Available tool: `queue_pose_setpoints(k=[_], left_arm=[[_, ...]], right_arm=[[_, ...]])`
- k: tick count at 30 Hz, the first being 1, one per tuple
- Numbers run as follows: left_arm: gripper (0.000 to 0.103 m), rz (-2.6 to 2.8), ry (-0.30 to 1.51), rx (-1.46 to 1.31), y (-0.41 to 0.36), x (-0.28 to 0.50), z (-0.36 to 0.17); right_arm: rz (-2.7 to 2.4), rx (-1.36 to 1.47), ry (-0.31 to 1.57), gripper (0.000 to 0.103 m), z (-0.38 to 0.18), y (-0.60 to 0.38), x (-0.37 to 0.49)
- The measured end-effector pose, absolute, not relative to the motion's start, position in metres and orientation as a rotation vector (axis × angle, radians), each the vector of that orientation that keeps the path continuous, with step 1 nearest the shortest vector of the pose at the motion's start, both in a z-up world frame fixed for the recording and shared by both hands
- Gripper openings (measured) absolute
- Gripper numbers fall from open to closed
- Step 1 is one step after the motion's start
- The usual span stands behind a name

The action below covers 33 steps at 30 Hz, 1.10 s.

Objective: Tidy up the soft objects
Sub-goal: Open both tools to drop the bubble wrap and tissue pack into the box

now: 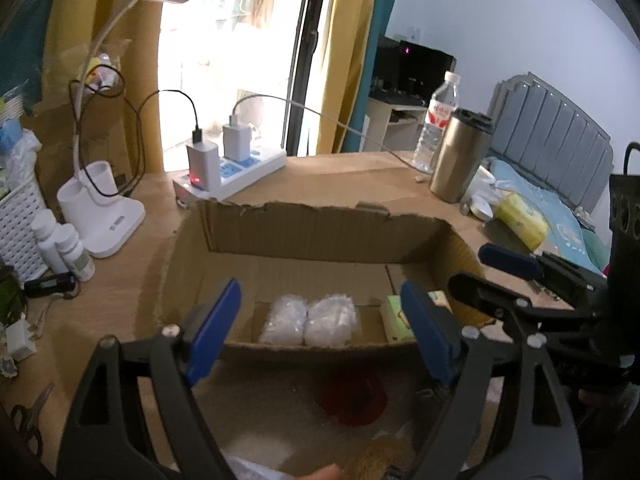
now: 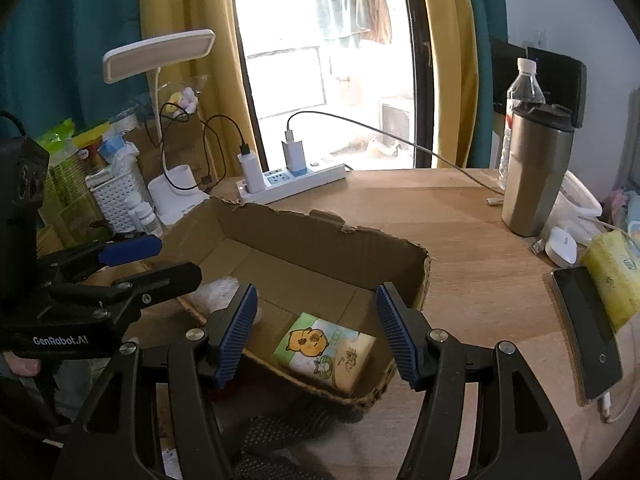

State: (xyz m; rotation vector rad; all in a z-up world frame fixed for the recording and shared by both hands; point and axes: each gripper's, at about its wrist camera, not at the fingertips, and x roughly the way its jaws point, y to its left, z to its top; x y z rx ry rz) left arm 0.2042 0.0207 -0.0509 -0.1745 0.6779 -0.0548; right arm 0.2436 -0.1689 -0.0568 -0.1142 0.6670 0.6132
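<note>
An open cardboard box (image 1: 320, 232) stands on the wooden desk. Two bundles of bubble wrap (image 1: 308, 320) lie side by side against its near wall. A tissue pack (image 1: 394, 320) printed with a yellow cartoon animal lies to their right. My left gripper (image 1: 320, 332) hovers open over the bubble wrap, its blue pads clear of it. In the right wrist view my right gripper (image 2: 316, 334) stands open above the tissue pack (image 2: 326, 350), not touching it. The left gripper (image 2: 176, 260) shows at the left over the box (image 2: 320, 240), beside the bubble wrap (image 2: 218, 290).
Behind the box are a power strip (image 1: 240, 172) with chargers and cables, a lamp base (image 1: 104, 216) and a white basket (image 1: 20, 228). A steel tumbler (image 2: 536, 176), a water bottle (image 2: 520, 92), a yellow soft pack (image 2: 612, 276) and a phone (image 2: 588, 336) stand at the right.
</note>
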Motion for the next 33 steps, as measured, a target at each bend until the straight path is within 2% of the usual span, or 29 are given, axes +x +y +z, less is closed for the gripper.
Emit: queue_pose_setpoints(k=[13, 17, 33], left_arm=[[0.084, -0.008, 0.661, -0.197, 0.037, 0.170, -0.057], [0.084, 0.000, 0.675, -0.202, 0.041, 0.164, -0.063], [0.084, 0.044, 0.679, -0.200, 0.052, 0.173, -0.065]], right_arm=[[0.494, -0.175, 0.686, 0.066, -0.074, -0.181, 0.218], [0.443, -0.195, 0.690, 0.076, -0.083, -0.186, 0.215], [0.391, -0.178, 0.729, 0.076, -0.095, -0.184, 0.263]])
